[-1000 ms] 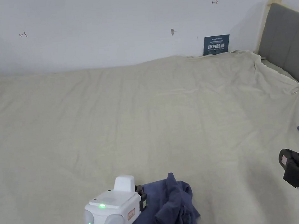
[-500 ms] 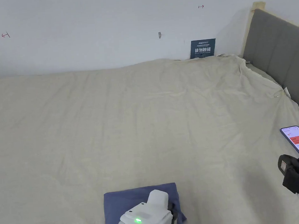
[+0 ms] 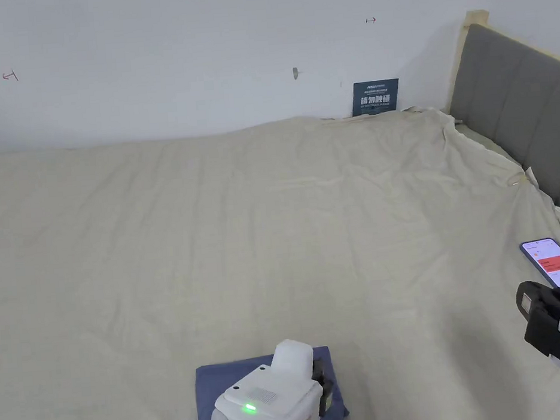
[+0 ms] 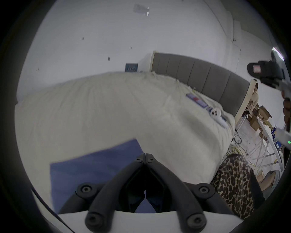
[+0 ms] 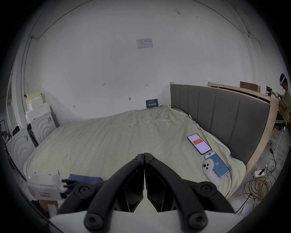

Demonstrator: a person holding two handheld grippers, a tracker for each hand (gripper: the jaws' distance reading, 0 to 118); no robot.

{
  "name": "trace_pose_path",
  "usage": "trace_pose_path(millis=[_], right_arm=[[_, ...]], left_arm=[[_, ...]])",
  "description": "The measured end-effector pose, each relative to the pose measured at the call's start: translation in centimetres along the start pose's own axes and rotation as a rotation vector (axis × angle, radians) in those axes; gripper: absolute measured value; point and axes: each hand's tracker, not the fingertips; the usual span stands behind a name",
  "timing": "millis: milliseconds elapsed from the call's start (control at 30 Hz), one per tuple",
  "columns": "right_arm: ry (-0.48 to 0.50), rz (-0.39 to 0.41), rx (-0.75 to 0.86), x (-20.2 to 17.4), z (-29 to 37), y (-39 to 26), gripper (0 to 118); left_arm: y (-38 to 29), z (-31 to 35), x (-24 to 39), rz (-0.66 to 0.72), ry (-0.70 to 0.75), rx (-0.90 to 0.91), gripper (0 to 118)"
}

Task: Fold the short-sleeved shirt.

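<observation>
Blue shirt [image 3: 225, 382] folded on bed [image 3: 274, 232] — left gripper [image 4: 145, 158], right gripper [image 5: 144, 155] closed, empty.

Blue shirt [image 3: 225, 382], cream bedsheet [image 3: 244, 234], grey headboard [image 3: 517, 101], leopard-print fabric [image 4: 234, 186], white wall [image 3: 172, 59]

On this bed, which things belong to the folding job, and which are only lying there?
Belongs to the job:
- blue shirt, lying as a flat rectangle
- left hand-held gripper, jaws together
- right hand-held gripper, jaws together, off to the side

Only lying about:
- phone with red on its screen
- second phone
- white controller
- blue sign at the wall
</observation>
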Motion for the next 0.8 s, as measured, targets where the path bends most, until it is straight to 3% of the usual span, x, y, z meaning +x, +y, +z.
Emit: trace_pose_path(millis=[400, 800], right_arm=[[0.047, 0.076, 0.136, -5.4, -0.4, 3.2, 0], [0.074, 0.116, 0.224, -10.3, -1.5, 3.0, 0]], left_arm=[[7.9, 11.1, -6.0, -0.051, 0.259, 0.37, 0], [7.0, 17.8, -12.2, -0.003, 0.507, 0.513, 0]])
